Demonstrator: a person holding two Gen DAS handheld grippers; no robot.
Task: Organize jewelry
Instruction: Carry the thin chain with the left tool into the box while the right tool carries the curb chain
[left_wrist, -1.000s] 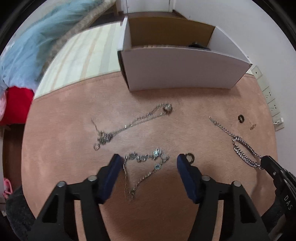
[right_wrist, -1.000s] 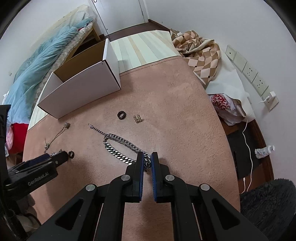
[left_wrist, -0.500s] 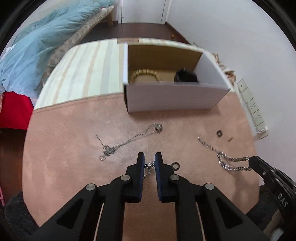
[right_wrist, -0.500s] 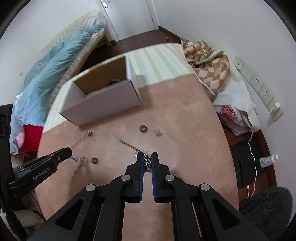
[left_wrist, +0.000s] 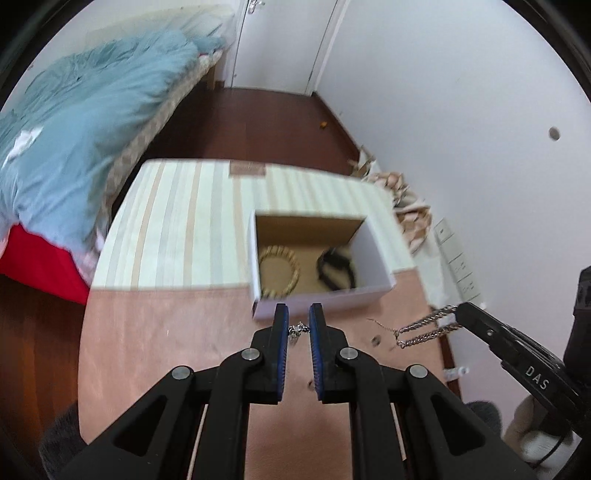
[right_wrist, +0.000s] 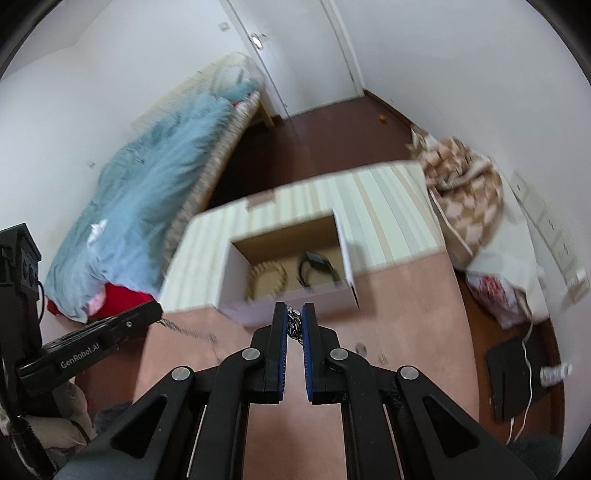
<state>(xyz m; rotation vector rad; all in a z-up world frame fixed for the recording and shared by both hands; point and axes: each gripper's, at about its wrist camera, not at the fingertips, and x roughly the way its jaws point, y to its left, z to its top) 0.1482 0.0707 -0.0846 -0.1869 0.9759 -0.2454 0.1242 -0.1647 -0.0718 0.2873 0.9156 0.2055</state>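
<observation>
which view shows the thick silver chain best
The left wrist view: the thick silver chain hangs in full from the right tongs, links clear. The right wrist view shows only a few links pinched between the pads.

Blue duvet (left_wrist: 74, 129) on bed, checked cloth (right_wrist: 469, 173) nr wall sockets (left_wrist: 458, 264)

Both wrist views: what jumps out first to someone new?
Each black gripper is shut on jewelry lifted off the pink cloth: the left gripper pinches a thin silver necklace, the right gripper a chunky silver curb chain. Just beyond them sits the open white cardboard box, already holding a gold beaded bracelet and a black strap-like item.
</observation>
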